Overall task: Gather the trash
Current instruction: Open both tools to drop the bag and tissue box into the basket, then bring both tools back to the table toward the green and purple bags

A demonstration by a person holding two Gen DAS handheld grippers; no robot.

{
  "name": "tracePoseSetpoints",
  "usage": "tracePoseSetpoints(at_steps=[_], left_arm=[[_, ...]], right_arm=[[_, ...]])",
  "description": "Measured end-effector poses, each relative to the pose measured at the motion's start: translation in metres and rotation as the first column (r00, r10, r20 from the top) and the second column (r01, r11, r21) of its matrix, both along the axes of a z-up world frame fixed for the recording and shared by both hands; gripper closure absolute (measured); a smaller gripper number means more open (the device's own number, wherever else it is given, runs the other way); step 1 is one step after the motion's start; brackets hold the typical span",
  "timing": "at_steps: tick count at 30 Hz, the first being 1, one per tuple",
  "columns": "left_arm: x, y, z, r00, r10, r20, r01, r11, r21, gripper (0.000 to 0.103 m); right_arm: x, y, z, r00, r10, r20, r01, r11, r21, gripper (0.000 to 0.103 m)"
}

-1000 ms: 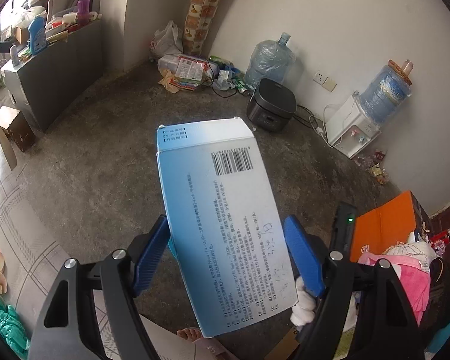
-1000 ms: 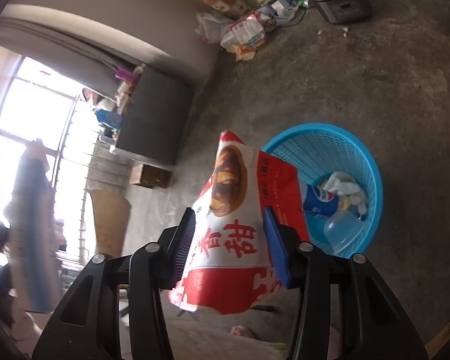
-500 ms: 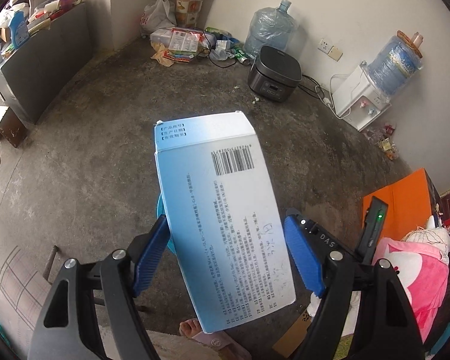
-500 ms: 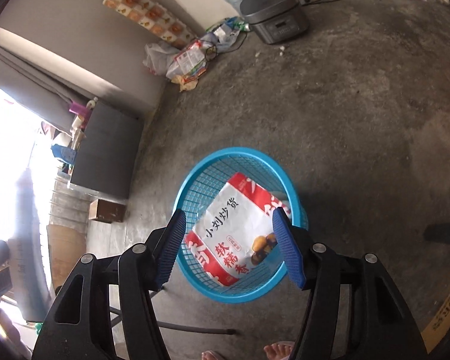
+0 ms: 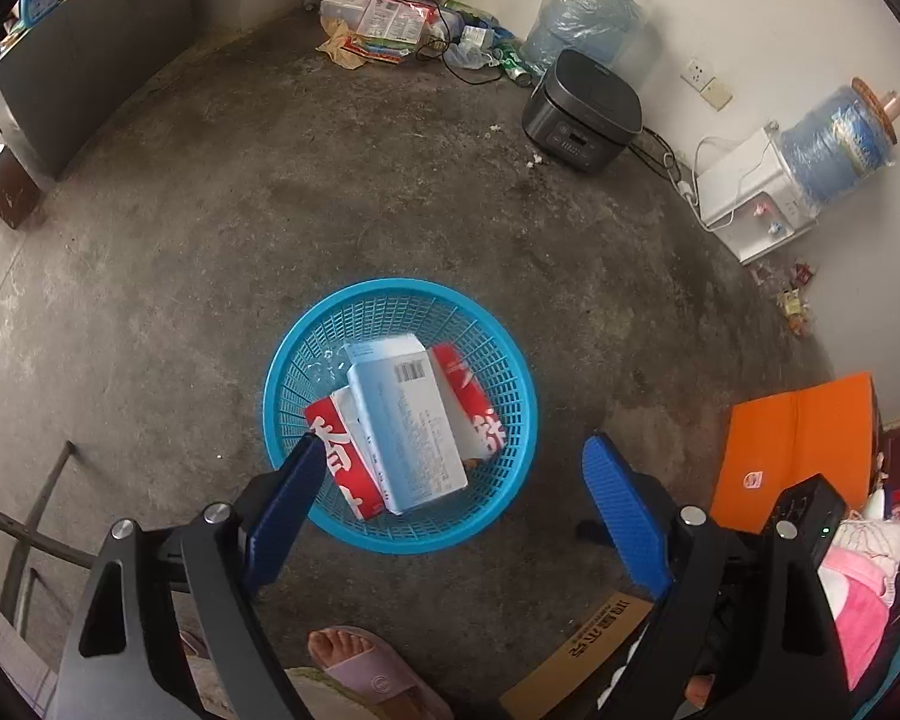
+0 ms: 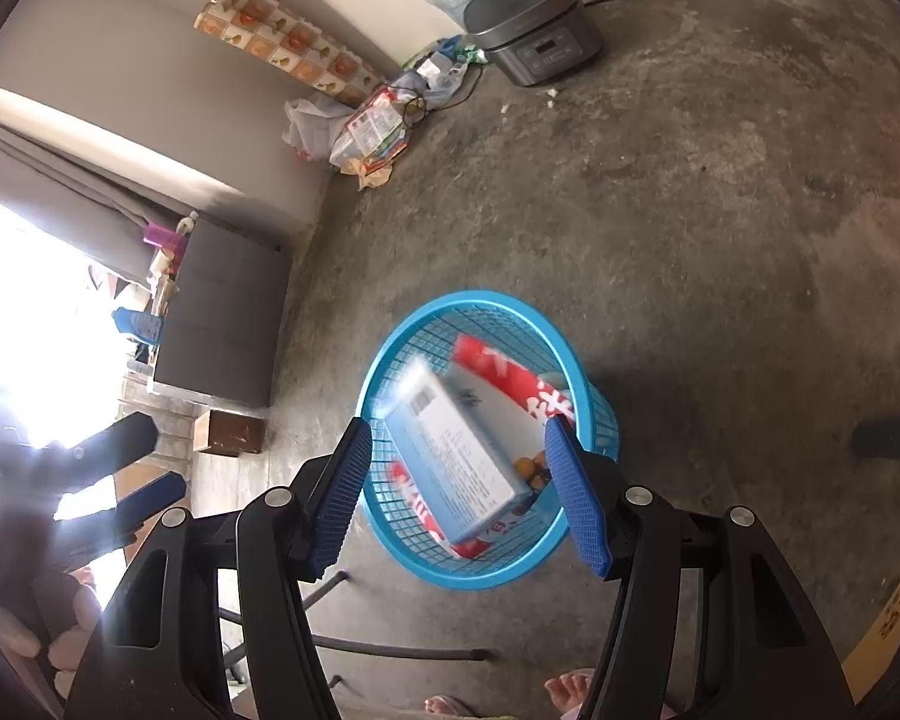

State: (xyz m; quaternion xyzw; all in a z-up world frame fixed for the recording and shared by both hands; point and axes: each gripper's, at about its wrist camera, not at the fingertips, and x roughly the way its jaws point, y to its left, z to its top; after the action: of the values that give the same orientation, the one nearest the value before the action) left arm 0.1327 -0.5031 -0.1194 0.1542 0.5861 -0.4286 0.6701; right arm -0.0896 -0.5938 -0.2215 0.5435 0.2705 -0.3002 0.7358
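Observation:
A round blue mesh basket (image 5: 390, 289) (image 6: 480, 298) stands on the concrete floor. In it a red snack bag (image 5: 337, 457) (image 6: 510, 373) lies under a pale blue-and-white carton (image 5: 408, 420) (image 6: 457, 457). The carton looks blurred in the right wrist view. My left gripper (image 5: 453, 444) hovers above the basket's near rim with its jaws opening and nothing between its pads. My right gripper (image 6: 457, 425) also hangs over the basket, open and holding nothing. At the left edge of the right wrist view, the left gripper's fingers (image 6: 127, 433) show as a dark blur.
A black rice cooker (image 5: 582, 111), water jugs (image 5: 585, 18) and a white dispenser (image 5: 750, 198) line the far wall. A litter pile (image 5: 384, 21) sits in the corner. An orange box (image 5: 798, 444), cardboard (image 5: 588, 639) and a person's slippered foot (image 5: 366, 666) are close by.
The left gripper sank toward the basket and let go of the carton, which now lies on the red bag. The right gripper dropped the red bag into the basket before that.

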Motion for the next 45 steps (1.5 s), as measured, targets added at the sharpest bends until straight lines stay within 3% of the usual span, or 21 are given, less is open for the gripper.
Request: tracePoseSetpoints(at_steps=[11, 15, 19, 23, 25, 30, 34, 37, 41, 45], left_arm=[[-0.005, 0.068, 0.087, 0.991, -0.011, 0.132, 0.029, 0.991, -0.132, 0.018], [-0.011, 0.115, 0.118, 0.984, 0.015, 0.175, 0.024, 0.976, -0.216, 0.018], [-0.013, 0.168, 0.144, 0.966, 0.091, 0.241, -0.022, 0.961, -0.277, 0.018], [-0.011, 0.226, 0.163, 0.931, 0.192, 0.311, -0.088, 0.944, -0.318, 0.016], [-0.01, 0.256, 0.173, 0.905, 0.248, 0.346, -0.122, 0.93, -0.347, 0.013], [-0.015, 0.321, 0.191, 0.834, 0.345, 0.431, -0.162, 0.899, -0.406, 0.006], [-0.012, 0.366, 0.199, 0.805, 0.421, 0.418, -0.223, 0.867, -0.445, 0.006], [-0.009, 0.397, 0.205, 0.781, 0.494, 0.382, -0.285, 0.826, -0.486, 0.006], [-0.008, 0.441, 0.21, 0.726, 0.581, 0.368, -0.355, 0.775, -0.522, 0.006], [-0.014, 0.484, 0.212, 0.665, 0.638, 0.388, -0.402, 0.744, -0.534, 0.006]], right_arm=[[0.007, 0.014, 0.015, 0.999, 0.038, -0.009, -0.038, 0.998, -0.043, 0.045], [0.015, 0.026, 0.032, 0.997, 0.069, -0.027, -0.071, 0.993, -0.094, 0.045], [0.029, 0.046, 0.06, 0.989, 0.126, -0.075, -0.138, 0.969, -0.203, 0.045], [0.043, 0.072, 0.098, 0.978, 0.185, -0.097, -0.207, 0.919, -0.337, 0.037], [0.05, 0.086, 0.119, 0.972, 0.207, -0.107, -0.233, 0.88, -0.414, 0.027], [0.063, 0.122, 0.162, 0.954, 0.277, -0.114, -0.293, 0.779, -0.554, 0.019], [0.073, 0.143, 0.183, 0.937, 0.334, -0.098, -0.326, 0.744, -0.584, 0.019], [0.081, 0.16, 0.195, 0.92, 0.38, -0.099, -0.359, 0.709, -0.607, 0.019], [0.092, 0.181, 0.21, 0.889, 0.449, -0.087, -0.403, 0.679, -0.614, 0.019], [0.104, 0.201, 0.218, 0.852, 0.52, -0.068, -0.45, 0.659, -0.603, 0.019]])
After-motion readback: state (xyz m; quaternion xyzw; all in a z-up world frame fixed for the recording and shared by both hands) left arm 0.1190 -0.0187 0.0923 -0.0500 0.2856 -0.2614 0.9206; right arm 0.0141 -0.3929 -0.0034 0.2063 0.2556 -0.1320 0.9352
